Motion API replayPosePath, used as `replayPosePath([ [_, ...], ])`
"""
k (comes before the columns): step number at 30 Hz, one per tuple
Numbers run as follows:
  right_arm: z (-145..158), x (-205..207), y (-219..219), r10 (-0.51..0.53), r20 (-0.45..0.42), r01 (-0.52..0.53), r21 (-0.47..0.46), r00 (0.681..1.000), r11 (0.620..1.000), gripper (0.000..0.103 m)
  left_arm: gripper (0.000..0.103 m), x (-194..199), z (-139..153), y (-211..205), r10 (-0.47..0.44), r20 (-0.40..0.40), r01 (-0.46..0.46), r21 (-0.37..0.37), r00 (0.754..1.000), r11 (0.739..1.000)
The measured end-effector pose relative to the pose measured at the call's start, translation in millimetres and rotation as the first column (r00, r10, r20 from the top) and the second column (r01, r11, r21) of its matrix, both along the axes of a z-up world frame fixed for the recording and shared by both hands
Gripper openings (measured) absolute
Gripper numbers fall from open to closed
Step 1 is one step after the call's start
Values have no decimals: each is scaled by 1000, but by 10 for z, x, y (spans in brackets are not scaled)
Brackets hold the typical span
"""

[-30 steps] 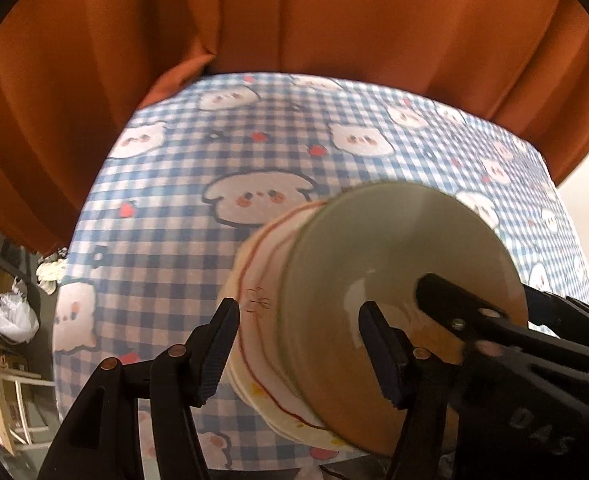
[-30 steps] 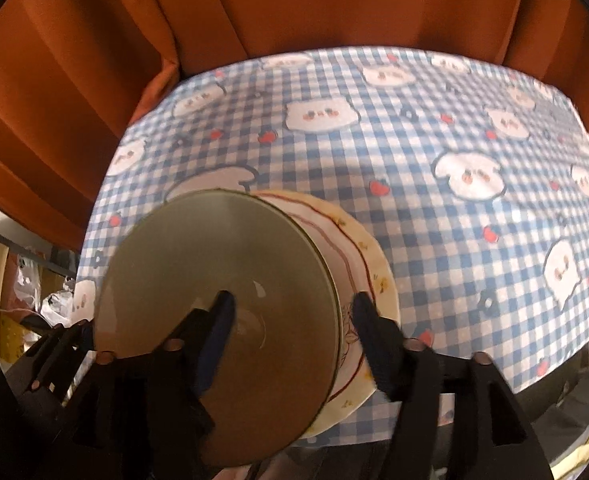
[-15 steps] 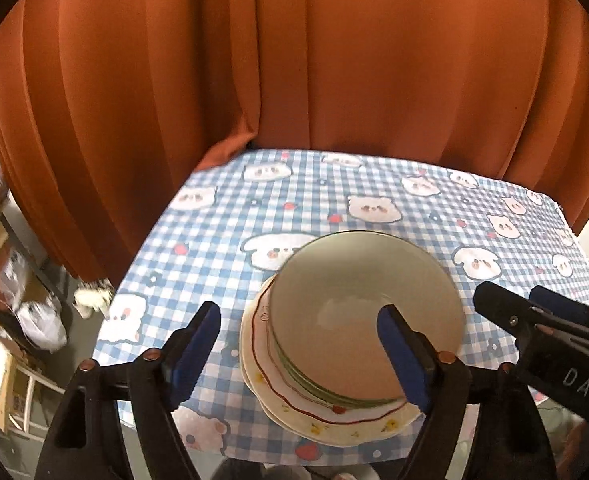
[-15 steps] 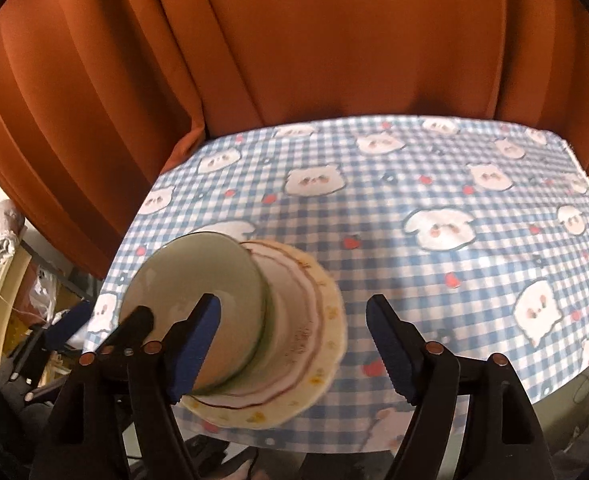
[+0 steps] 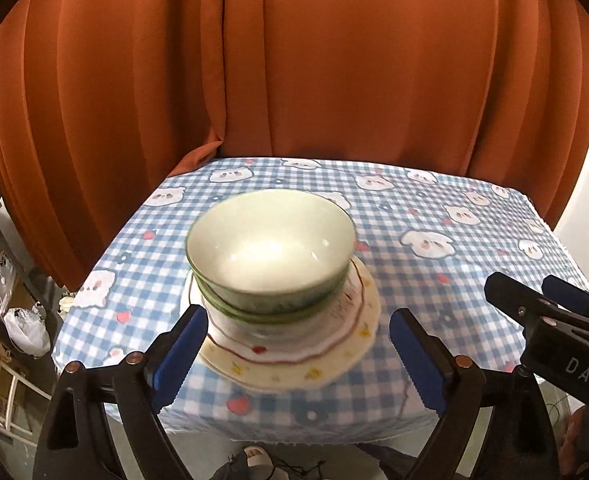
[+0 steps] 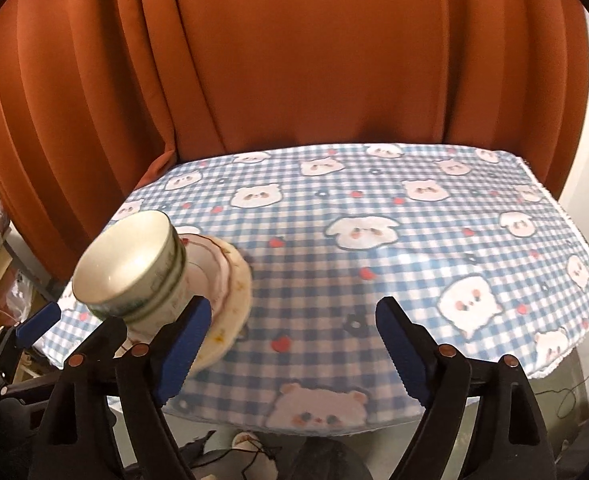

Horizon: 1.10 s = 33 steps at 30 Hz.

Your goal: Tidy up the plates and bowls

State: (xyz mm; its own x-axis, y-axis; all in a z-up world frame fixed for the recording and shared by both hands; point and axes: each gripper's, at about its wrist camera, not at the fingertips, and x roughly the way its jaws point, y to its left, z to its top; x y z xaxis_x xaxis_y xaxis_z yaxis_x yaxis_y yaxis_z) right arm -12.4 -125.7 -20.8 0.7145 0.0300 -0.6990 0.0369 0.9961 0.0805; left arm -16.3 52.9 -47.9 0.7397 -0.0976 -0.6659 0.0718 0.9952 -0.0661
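Observation:
A stack stands on the checked tablecloth [image 5: 434, 276]: two pale green bowls [image 5: 270, 248] nested on white plates [image 5: 294, 356] with a red wavy rim line. It also shows in the right wrist view, bowls [image 6: 130, 272] on plates [image 6: 234, 284], at the table's left side. My left gripper [image 5: 298, 356] is open and empty, drawn back in front of the stack. My right gripper [image 6: 290, 344] is open and empty, to the right of the stack; it shows in the left wrist view [image 5: 550, 308] too.
An orange curtain [image 5: 294, 72] hangs behind the table. The table's front edge [image 6: 314, 428] is just below my grippers. Shelves and bags [image 5: 18, 320] stand on the floor at the left. The left gripper [image 6: 22, 336] shows at the right wrist view's left edge.
Both grippers have pulled back and up from the stack, which now looks smaller and farther. The bowls stay nested on the plates.

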Motion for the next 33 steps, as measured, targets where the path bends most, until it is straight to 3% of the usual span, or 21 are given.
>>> replayPosePath([
  [5,-35,-221,-125,-31,12,31,-3,999,1000,91,93,-135,-21,-102,5,-3,-5,25,1000,1000],
  [11,-43,-349,-213,-40,8,40,-21,999,999,94,94,-218,41,-69,34,24,-34,-9,999,999],
  [33,68,-358,-238,-12,69,14,-39,998,999,95,98,-161,89,-186,17,46,-17,-7,999,1000],
])
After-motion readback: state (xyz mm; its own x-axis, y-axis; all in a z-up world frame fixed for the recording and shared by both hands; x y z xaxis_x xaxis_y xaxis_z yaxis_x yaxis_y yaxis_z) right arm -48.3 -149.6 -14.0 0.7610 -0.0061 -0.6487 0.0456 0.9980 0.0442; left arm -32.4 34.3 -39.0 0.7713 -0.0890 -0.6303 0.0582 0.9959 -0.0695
